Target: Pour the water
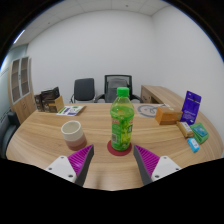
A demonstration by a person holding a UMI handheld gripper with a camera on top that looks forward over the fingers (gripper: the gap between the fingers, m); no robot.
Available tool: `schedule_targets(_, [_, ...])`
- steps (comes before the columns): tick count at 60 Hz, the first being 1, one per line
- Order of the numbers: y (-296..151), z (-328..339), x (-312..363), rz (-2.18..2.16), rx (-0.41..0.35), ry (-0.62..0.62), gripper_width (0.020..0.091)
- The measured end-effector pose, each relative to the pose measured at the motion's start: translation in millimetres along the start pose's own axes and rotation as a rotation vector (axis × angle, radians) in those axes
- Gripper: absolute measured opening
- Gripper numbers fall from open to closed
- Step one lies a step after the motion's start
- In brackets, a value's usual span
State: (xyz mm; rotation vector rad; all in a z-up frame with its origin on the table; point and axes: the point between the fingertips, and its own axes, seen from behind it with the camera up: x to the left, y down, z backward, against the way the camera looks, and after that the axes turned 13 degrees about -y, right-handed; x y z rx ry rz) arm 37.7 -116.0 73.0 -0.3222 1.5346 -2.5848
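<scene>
The bottle (121, 121) is green translucent plastic with a green screw cap, closed, and a printed label around its body. It stands upright on a round red coaster (121, 149) on the wooden table, just ahead of the fingers. The cup (72, 133) is pale and cylindrical with an open top. It stands upright, left of the bottle and apart from it.

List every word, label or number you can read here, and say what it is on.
None can be read.
Green bottle just ahead of the open claw: label print too small.
Purple box: print blurred.
Boxes at the table's far end: lettering illegible.
Cup: no text visible.
</scene>
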Motion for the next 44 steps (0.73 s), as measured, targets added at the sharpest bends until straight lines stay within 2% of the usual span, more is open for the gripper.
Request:
schedule_targets(17, [-29.6,78.8,78.2,-0.003,-0.032,-0.02,0.0829])
schedule_targets(33, [-58.1,98.1,90.1,-0.003,-0.062,0.016,0.0816])
schedule_targets(44, [-79.1,100.9,88.1,0.003,-0.112,0.05,0.0823])
